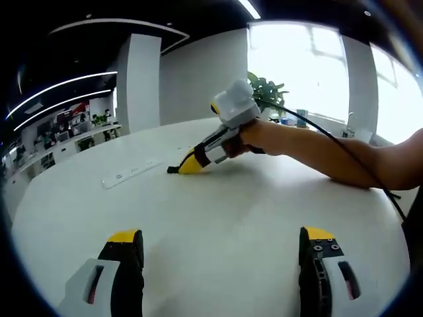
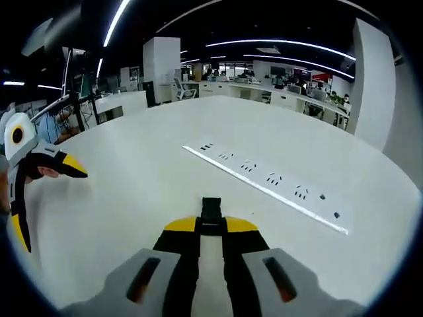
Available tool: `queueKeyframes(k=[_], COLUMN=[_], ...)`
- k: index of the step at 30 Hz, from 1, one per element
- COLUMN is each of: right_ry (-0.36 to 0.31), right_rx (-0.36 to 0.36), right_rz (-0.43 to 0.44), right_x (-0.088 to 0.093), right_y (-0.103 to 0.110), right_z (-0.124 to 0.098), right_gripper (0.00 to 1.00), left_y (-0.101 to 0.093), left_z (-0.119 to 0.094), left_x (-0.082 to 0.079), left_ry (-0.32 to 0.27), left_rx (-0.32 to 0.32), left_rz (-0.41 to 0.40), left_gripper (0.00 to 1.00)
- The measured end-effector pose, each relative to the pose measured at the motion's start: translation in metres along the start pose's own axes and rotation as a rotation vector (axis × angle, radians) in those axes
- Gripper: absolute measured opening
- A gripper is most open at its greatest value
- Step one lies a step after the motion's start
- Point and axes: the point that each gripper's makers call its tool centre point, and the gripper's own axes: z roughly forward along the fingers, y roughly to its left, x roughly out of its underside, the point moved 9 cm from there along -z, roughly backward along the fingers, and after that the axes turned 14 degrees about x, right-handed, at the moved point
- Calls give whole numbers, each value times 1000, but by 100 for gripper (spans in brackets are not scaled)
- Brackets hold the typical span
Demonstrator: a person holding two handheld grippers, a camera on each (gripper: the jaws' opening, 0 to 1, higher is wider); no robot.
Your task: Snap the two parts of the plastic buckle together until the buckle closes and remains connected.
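A small black buckle part (image 2: 211, 210) sticks out between the yellow tips of my right gripper (image 2: 211, 226), which is shut on it just above the white table (image 2: 152, 165). In the left gripper view that same right gripper (image 1: 188, 165) lies low over the table's middle, held by a hand, with the black buckle part (image 1: 173, 170) at its tip. My left gripper (image 1: 221, 239) stands open, jaws wide apart, nothing between them. From the right gripper view the left gripper (image 2: 46, 198) sits at the far left, well apart from the buckle part.
A long white power strip (image 2: 264, 178) lies on the table ahead and right of my right gripper; it shows as the power strip (image 1: 129, 174) left of that gripper. A person's forearm (image 1: 330, 155) and a black cable (image 1: 350, 148) cross the right side. Office desks stand beyond the table.
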Motion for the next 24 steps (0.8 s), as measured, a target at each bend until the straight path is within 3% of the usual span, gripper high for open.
queueKeyframes(k=[3,7,9,11,15,17,24], right_ry=[-3,-20,-23,-29,-55,-74,-70], right_rx=[-8,2,-6,-11,-29,-26,-17], right_rz=[-5,11,10,8,44,55,54], right_x=[0,-2,-2,-1,-3,-5,-1], right_y=[1,5,5,7,12,12,10], right_z=[0,3,1,1,2,1,-1], right_gripper=[11,47,48,55,89,98,100], left_y=[1,1,1,1,2,2,1], left_z=[0,1,1,1,1,2,2], left_x=[0,1,2,2,2,3,2], left_ry=[-1,2,3,3,3,5,2], left_rx=[0,0,1,2,1,3,3], left_rz=[-1,-4,-5,-5,-8,-7,-8], left_gripper=[99,99,99,99,99,99,99])
